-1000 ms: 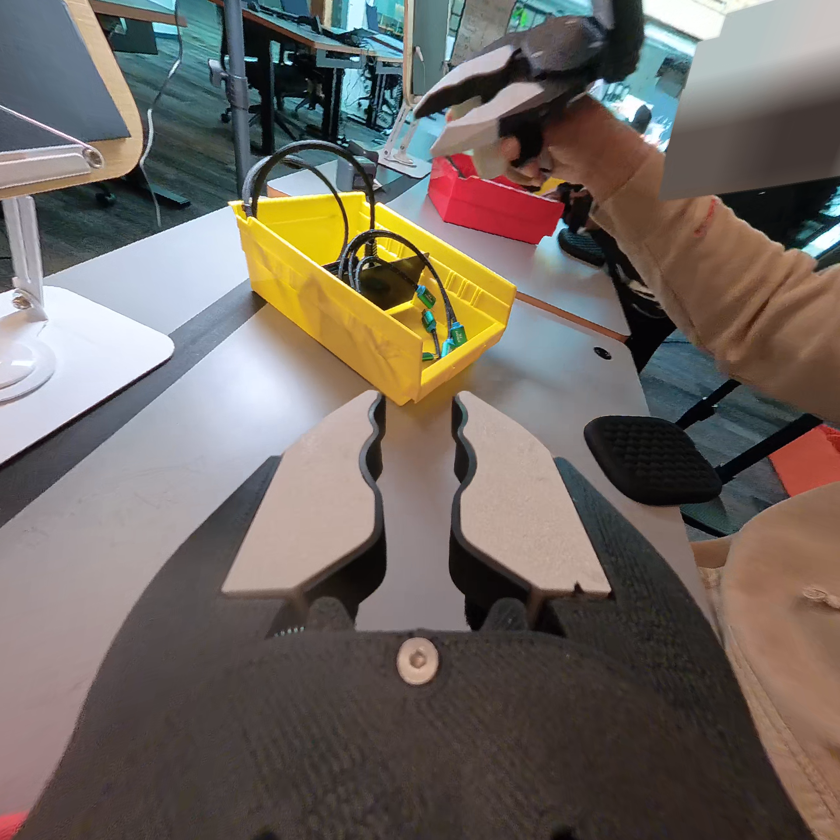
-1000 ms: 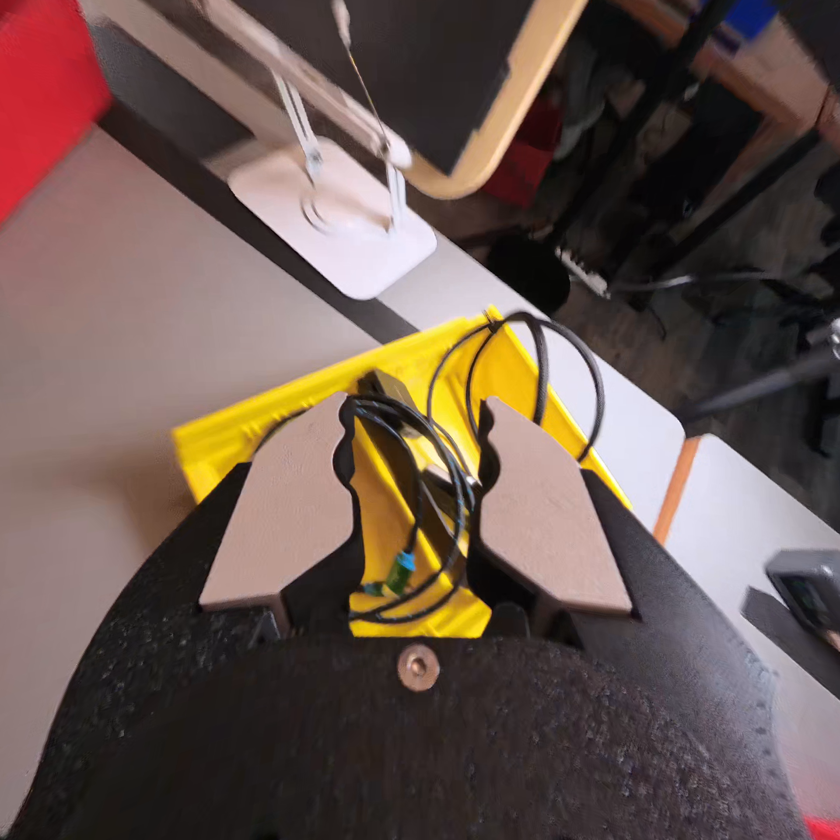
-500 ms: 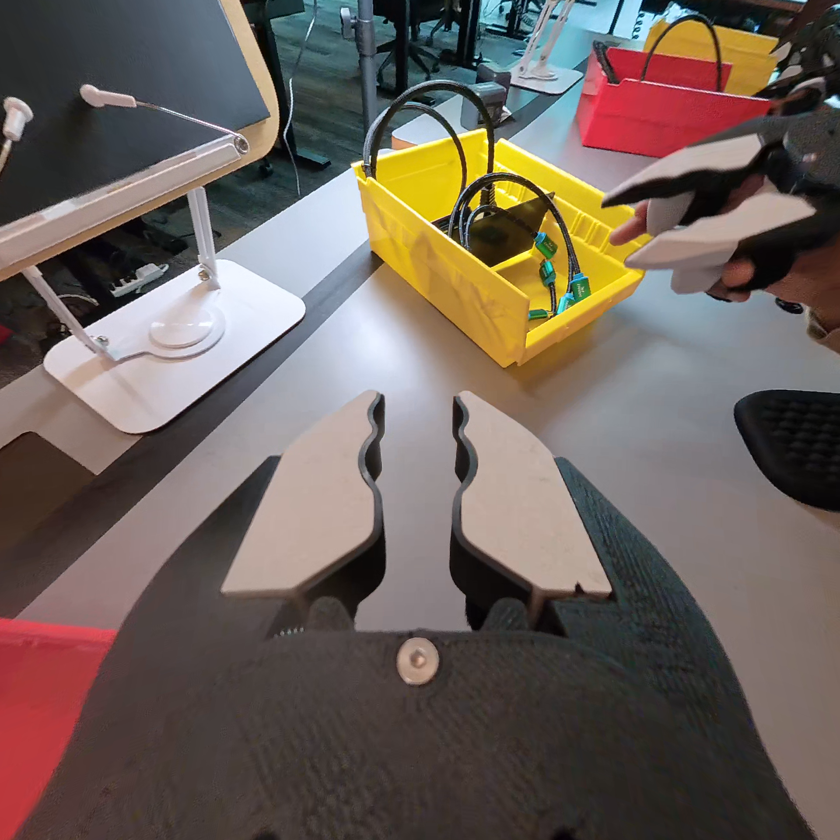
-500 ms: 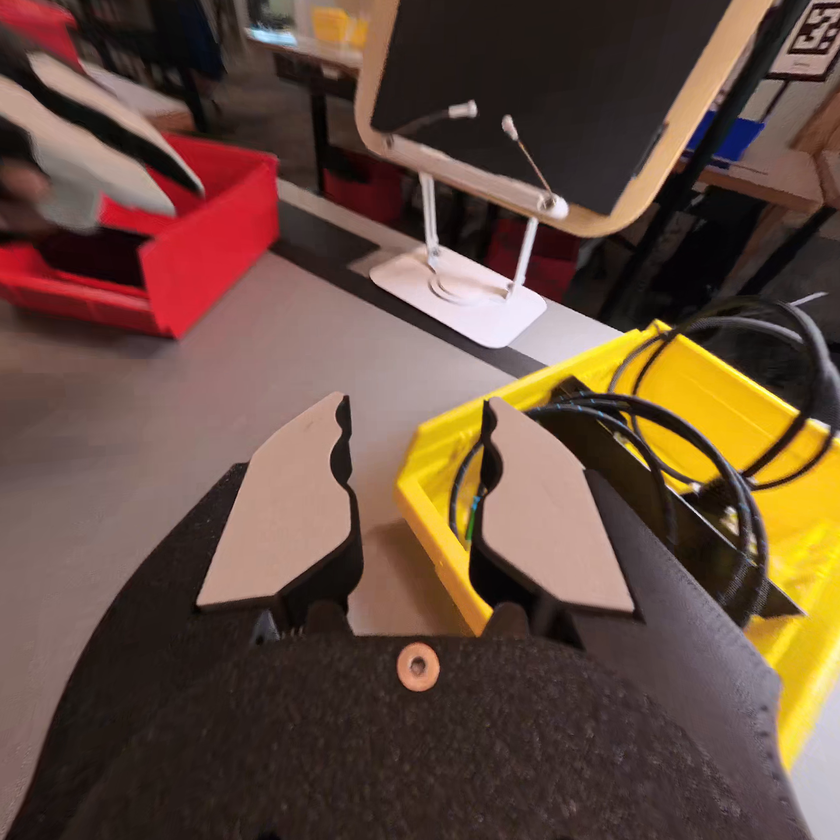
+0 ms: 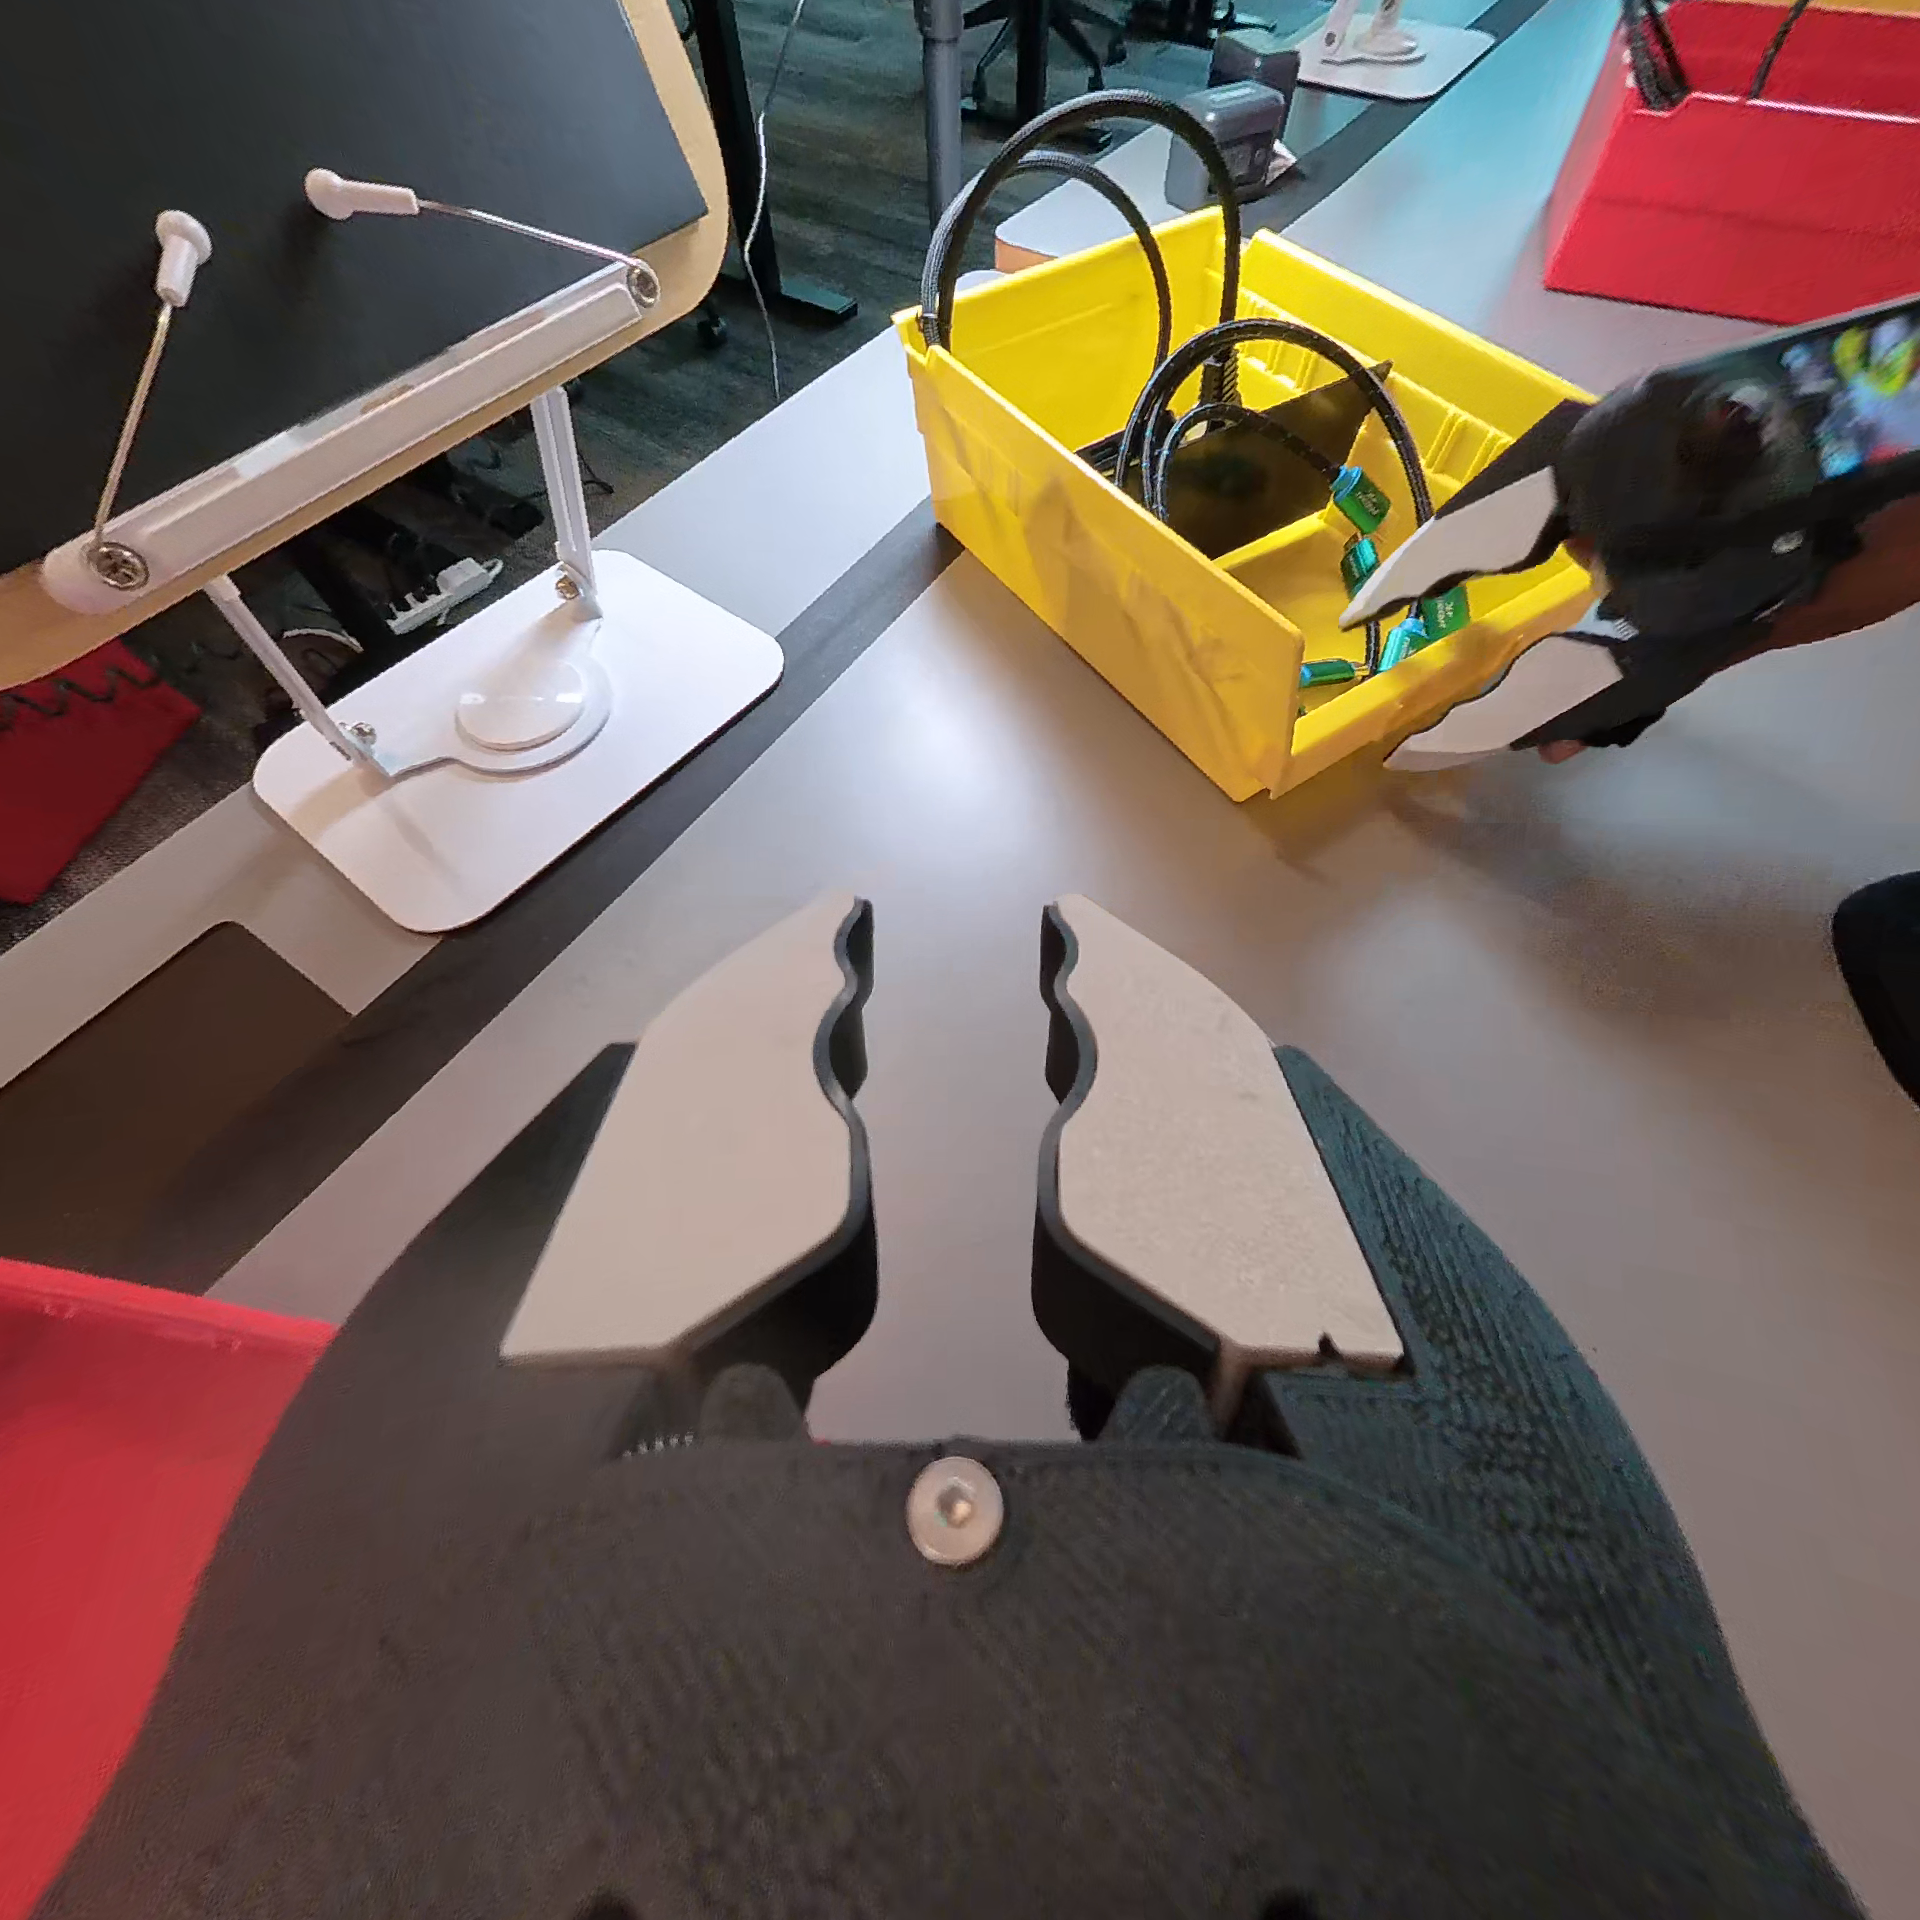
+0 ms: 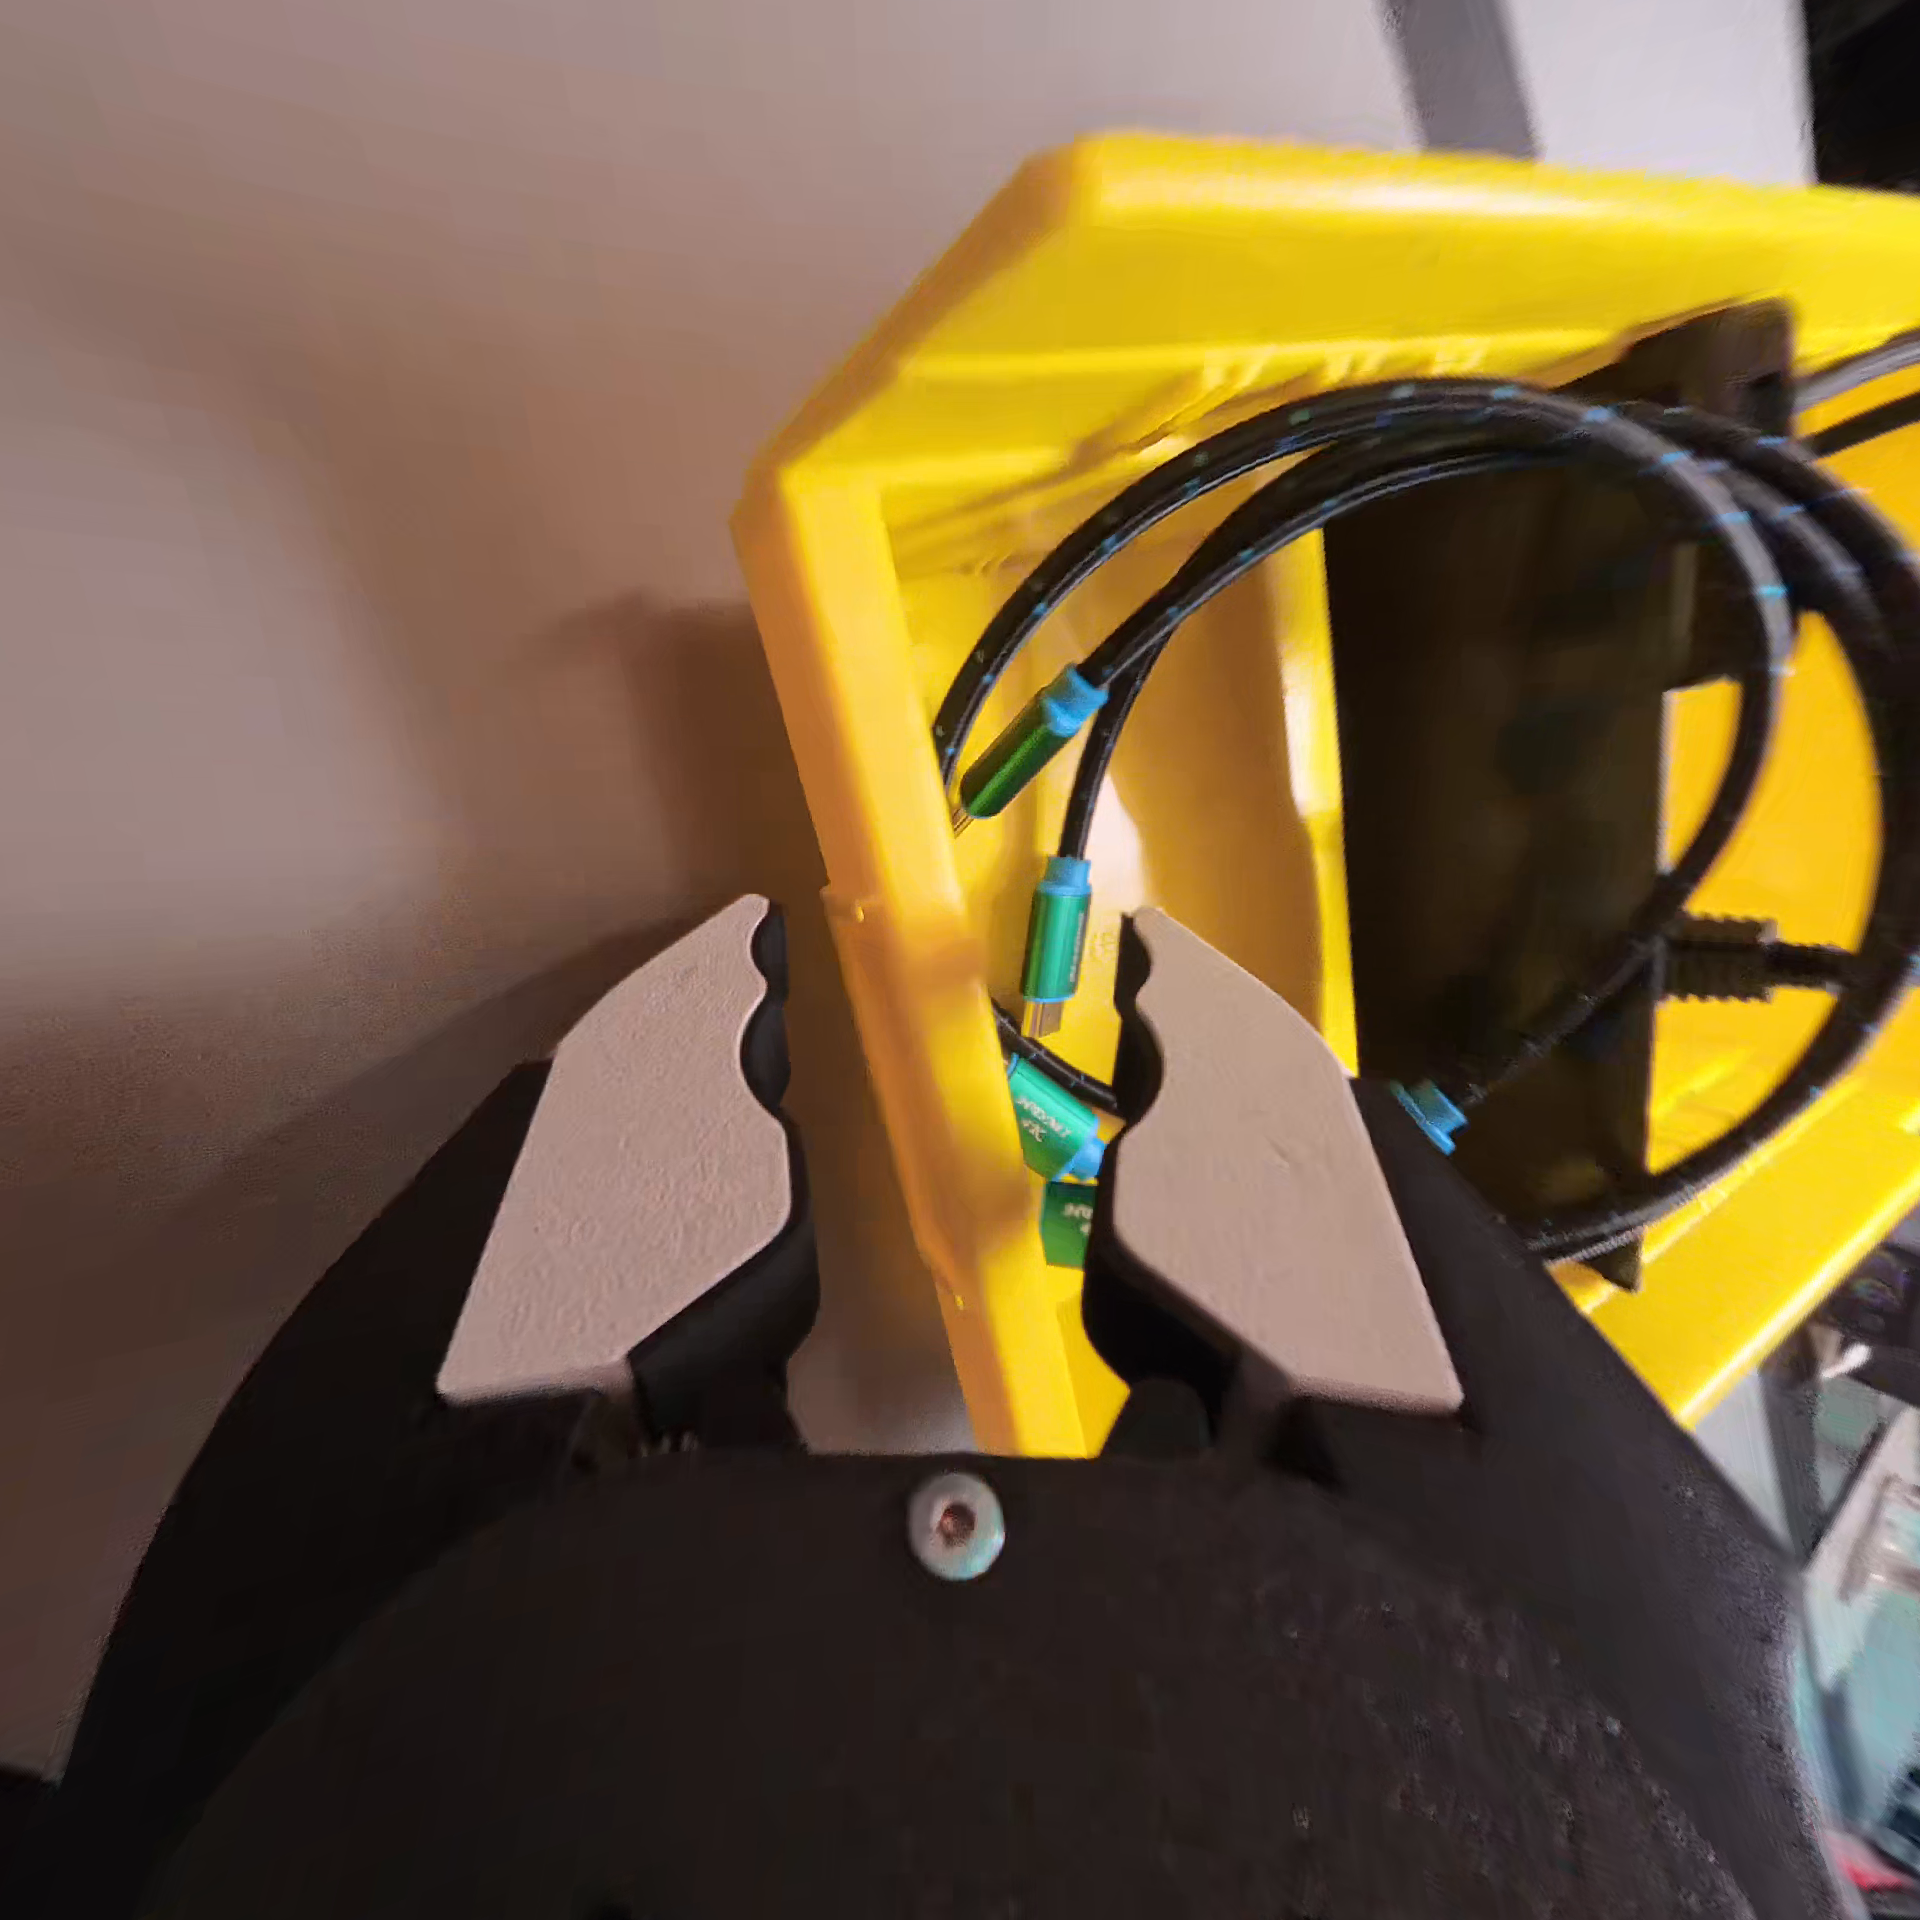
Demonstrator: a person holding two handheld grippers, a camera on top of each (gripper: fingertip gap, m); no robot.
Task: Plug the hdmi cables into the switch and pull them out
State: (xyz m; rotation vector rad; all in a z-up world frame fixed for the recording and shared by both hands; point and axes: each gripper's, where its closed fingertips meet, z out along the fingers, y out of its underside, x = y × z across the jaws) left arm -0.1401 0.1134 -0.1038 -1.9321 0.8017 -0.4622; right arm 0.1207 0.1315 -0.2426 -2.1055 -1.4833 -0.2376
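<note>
A yellow bin (image 5: 1081,582) stands on the grey table. It holds a black switch box (image 5: 1236,468) and several black braided HDMI cables (image 5: 1174,384) with green plugs (image 5: 1359,507). My left gripper (image 5: 956,925) is open and empty, low over the table well short of the bin. My right gripper (image 5: 1392,686) is open at the bin's front right corner. In the right wrist view its jaws (image 6: 951,925) straddle the bin's low front wall (image 6: 904,1039), one finger outside and one inside beside a green plug (image 6: 1060,945). The switch (image 6: 1507,831) lies deeper in.
A dark board on a white stand (image 5: 499,727) stands left of the bin, across a dark gap in the table. A red bin (image 5: 125,1455) is at my near left and another red bin (image 5: 1745,208) at the far right. A black chair armrest (image 5: 1881,977) shows at the right edge. My hands' fingertips stand some 30 cm from each other.
My right gripper has come down from above and beside the bin to its front wall, and its jaws now straddle that wall. My left gripper has pulled back and turned left, still open.
</note>
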